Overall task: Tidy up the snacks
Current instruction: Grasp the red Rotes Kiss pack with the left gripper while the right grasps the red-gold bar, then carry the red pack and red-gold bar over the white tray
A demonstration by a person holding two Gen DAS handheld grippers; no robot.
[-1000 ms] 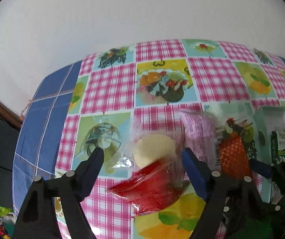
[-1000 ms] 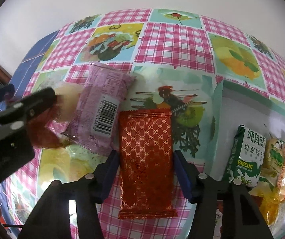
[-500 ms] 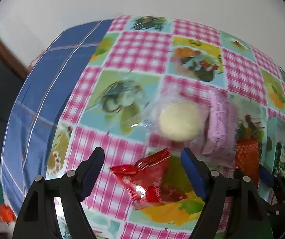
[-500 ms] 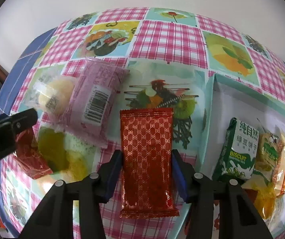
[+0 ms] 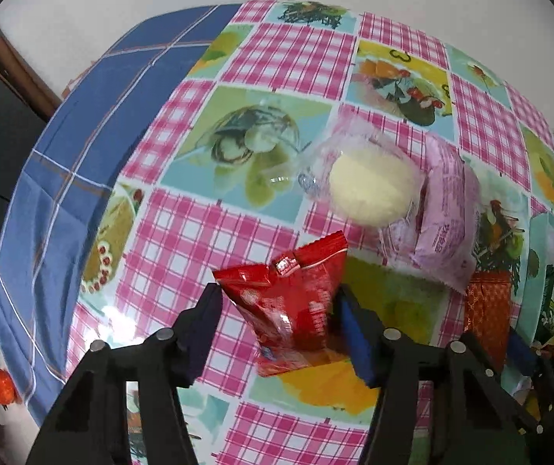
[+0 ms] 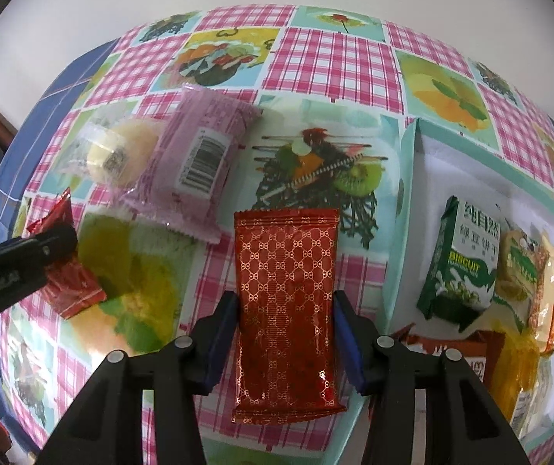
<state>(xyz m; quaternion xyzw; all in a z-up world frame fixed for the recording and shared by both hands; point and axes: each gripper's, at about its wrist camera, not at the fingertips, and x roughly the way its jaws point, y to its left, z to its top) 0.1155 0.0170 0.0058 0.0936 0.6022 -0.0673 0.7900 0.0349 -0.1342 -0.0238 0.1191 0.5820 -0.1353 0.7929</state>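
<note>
Between our left gripper's fingers lay the foil snack packet; ahead to its right sat the round bun beside the wrapped cake. Our right gripper straddled the patterned packet, with the box of biscuits to its right.

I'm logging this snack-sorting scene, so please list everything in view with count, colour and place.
red snack packet: 1, red, between the left fingers
patterned wafer packet: 1, dark red with gold pattern, between the right fingers
pink packet: 1, pink with barcode, mid-table
round cake: 1, pale yellow in clear wrap, touching the pink packet
box: 1, teal, white inside, right side
green biscuit pack: 1, green, in the box among other snacks
tablecloth: 1, pink plaid with fruit panels
left hand-held gripper: 1, black
right hand-held gripper: 1, black
</note>
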